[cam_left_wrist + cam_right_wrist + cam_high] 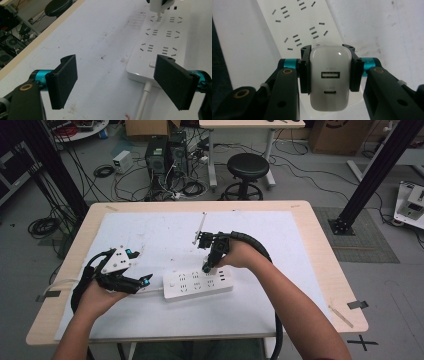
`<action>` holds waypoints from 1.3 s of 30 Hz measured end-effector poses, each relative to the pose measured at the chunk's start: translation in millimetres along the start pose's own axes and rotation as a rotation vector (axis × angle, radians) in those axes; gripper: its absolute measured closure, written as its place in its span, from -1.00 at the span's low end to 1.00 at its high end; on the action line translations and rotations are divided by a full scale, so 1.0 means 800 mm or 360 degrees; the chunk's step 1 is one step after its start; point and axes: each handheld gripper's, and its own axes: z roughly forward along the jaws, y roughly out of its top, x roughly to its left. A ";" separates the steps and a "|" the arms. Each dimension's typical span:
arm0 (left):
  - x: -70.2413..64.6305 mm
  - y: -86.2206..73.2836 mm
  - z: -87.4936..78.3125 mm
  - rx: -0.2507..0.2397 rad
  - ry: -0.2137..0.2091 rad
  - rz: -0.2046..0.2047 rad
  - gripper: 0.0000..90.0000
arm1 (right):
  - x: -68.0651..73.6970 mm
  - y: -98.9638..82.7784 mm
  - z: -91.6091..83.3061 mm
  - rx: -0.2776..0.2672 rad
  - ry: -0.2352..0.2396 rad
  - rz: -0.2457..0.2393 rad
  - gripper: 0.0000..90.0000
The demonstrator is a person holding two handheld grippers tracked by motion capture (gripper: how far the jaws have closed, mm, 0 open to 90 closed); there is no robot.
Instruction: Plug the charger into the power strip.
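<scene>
A white power strip [197, 282] lies on the white mat, its cord [144, 100] leaving the left end. My right gripper [206, 267] is shut on a white USB charger [330, 80] and points down over the strip's right part. In the left gripper view the charger [158, 5] hangs just above a socket, with its prongs still showing. The strip's sockets [299, 22] lie beyond the charger in the right gripper view. My left gripper [145, 281] is open at the strip's left end, its jaws [117, 65] spread to either side of that end without touching the strip [160, 37].
The white mat [150, 235] covers most of the wooden table [305, 215]. A thin white strip-like piece [201, 222] lies on the mat behind my right hand. A black stool [247, 167] and tangled cables stand on the floor beyond the table.
</scene>
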 end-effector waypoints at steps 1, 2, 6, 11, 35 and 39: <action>0.000 0.000 -0.001 0.0007 0.0003 0.0002 -0.57 | 0.002 0.005 0.000 0.0018 -0.0004 -0.0120 0.41; 0.000 -0.001 -0.001 0.0001 0.0006 -0.0002 -0.57 | 0.002 0.006 0.000 0.0029 0.0001 -0.0153 0.41; 0.001 -0.002 -0.001 0.0004 0.0007 -0.0003 -0.57 | 0.003 0.009 0.002 0.0019 0.0000 -0.0253 0.41; 0.002 -0.006 -0.003 0.0020 0.0010 -0.0004 -0.57 | 0.004 0.012 0.005 0.0060 -0.0014 -0.0371 0.41; 0.003 -0.013 -0.005 0.0029 0.0024 -0.0025 -0.57 | 0.000 0.016 0.012 0.0138 0.0015 -0.0705 0.41; 0.003 -0.014 -0.005 0.0030 0.0025 -0.0026 -0.57 | -0.002 0.017 0.015 0.0130 0.0021 -0.0722 0.41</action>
